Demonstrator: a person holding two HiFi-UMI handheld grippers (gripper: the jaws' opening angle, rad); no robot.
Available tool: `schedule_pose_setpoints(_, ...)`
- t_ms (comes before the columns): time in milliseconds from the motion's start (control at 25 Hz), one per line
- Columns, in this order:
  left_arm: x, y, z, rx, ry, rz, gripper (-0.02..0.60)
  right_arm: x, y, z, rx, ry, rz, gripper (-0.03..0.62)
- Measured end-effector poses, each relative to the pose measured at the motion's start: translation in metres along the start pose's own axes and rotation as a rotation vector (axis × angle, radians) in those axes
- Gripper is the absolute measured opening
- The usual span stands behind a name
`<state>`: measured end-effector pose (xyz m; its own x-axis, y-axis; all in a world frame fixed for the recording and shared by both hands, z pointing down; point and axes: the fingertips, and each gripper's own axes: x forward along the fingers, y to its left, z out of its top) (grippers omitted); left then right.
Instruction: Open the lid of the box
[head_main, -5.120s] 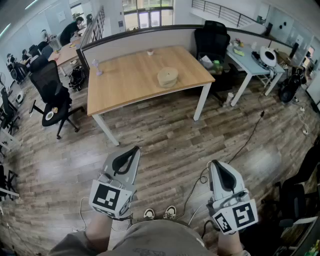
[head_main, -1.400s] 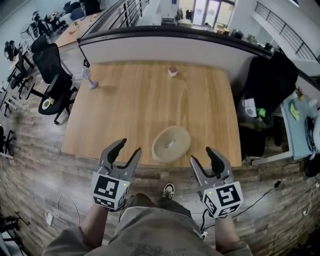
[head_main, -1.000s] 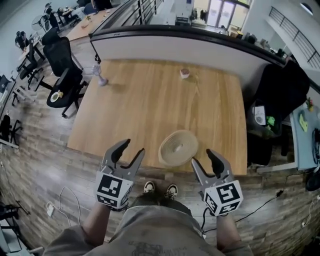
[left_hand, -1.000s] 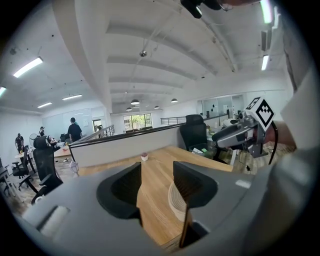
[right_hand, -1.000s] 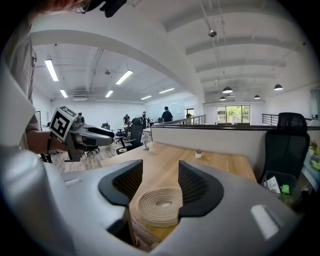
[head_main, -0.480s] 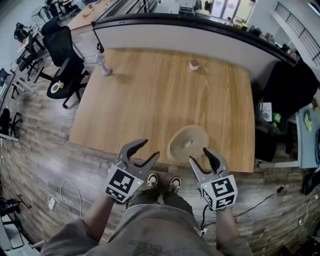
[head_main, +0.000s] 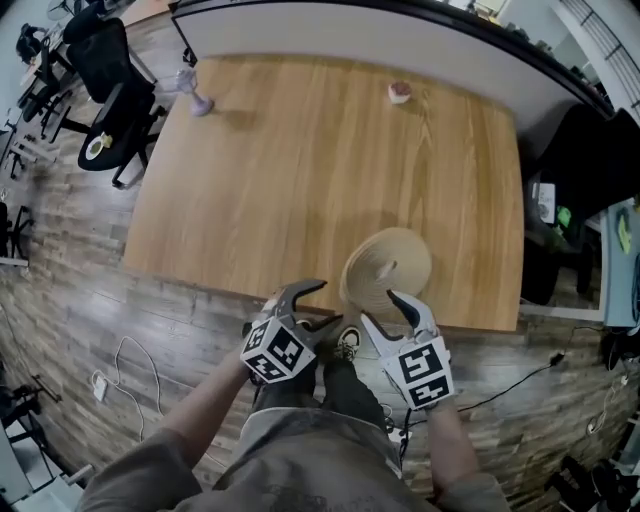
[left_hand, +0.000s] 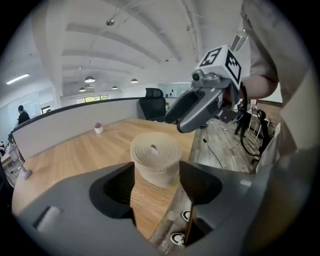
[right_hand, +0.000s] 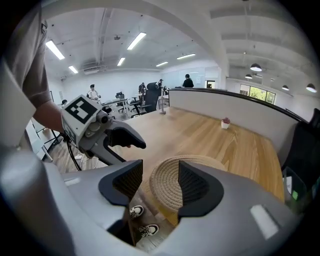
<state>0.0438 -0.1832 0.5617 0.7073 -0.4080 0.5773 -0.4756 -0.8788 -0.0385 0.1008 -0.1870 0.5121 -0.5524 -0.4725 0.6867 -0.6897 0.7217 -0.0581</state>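
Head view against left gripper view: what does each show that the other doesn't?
Only the head view: the left gripper from outside, with its marker cube, and the table's full outline. Only the left gripper view: the ceiling lights, the woven box's side wall, and the left jaws opening with nothing between them. Both: the box with its lid on, the right gripper, the small pot.

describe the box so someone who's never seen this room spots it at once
Find the big wooden table. The box sits at its near edge, toward the right. It is the only round, tan, coiled-rope thing there, topped with a small knob; the small pot and the purple object stand far back.
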Motion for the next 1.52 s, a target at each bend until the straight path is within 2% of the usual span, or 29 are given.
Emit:
schedule_pose_setpoints(160,0.038,-0.012,-0.032,0.011,0.05,-0.045,0.31,0.023,0.006,-0.019,-0.017,0.058,0.028,0.209)
schedule_pose_setpoints(400,0.078,-0.02,-0.063,-0.027,0.104,-0.073,0.33,0.055,0.011,-0.042,-0.053,0.14,0.048,0.209)
schedule_pose_setpoints(600,0.094,-0.017,-0.066,-0.092,0.059,-0.046,0.318,0.068,0.013,-0.056,-0.052,0.167,0.042,0.209)
schedule_pose_setpoints(800,0.097,-0.014,-0.062,-0.109,0.023,-0.032,0.279,0.069,0.014,-0.059,-0.018,0.167,0.056,0.209)
schedule_pose_setpoints(1040,0.099,-0.017,-0.062,-0.106,0.021,-0.058,0.237,0.071,0.006,-0.064,-0.016,0.169,0.039,0.209)
schedule_pose_setpoints(1280,0.101,-0.018,-0.061,-0.118,0.029,-0.063,0.213,0.074,0.001,-0.068,-0.098,0.2,-0.01,0.207)
schedule_pose_setpoints(1520,0.101,-0.018,-0.061,-0.124,0.037,-0.065,0.21,0.079,0.003,-0.072,-0.284,0.257,-0.065,0.197)
